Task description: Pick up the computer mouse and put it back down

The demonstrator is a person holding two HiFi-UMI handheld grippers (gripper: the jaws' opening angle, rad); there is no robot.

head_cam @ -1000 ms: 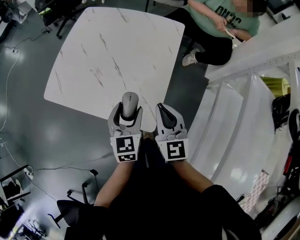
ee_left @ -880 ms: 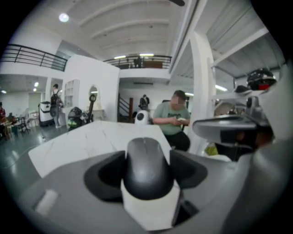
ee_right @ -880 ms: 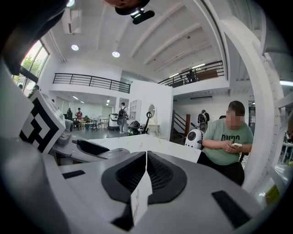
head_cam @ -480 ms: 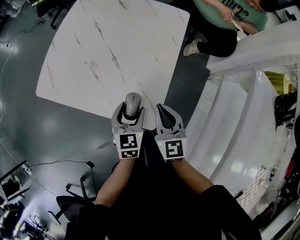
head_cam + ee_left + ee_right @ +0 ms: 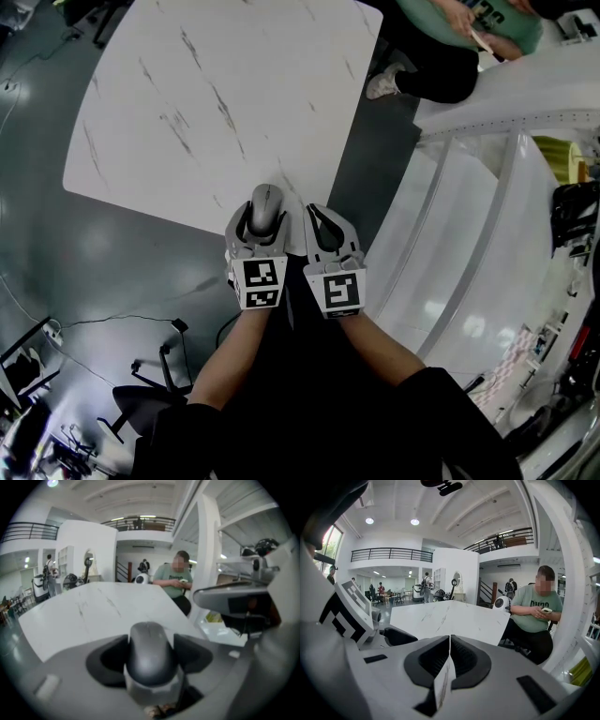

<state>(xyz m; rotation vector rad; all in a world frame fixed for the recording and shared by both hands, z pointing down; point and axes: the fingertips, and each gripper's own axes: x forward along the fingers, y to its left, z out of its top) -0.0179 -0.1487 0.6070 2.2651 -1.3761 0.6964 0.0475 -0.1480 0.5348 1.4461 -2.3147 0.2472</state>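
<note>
A grey computer mouse (image 5: 263, 208) (image 5: 150, 652) sits between the jaws of my left gripper (image 5: 262, 217) (image 5: 151, 654), which is shut on its sides and holds it over the near corner of the white marble table (image 5: 216, 103). Whether the mouse touches the tabletop I cannot tell. My right gripper (image 5: 317, 223) (image 5: 450, 654) hovers just to the right of the left one, jaws shut together with nothing between them. In the right gripper view the left gripper's marker cube (image 5: 347, 609) shows at the left.
A seated person in a green shirt (image 5: 469, 37) (image 5: 536, 616) is at the table's far right corner. White railing and stair structure (image 5: 469, 216) run along the right. Dark floor with cables and chair bases (image 5: 141, 375) lies to the left.
Both grippers have sunk toward the table's near corner, the left one still carrying the mouse. The jaws have not changed.
</note>
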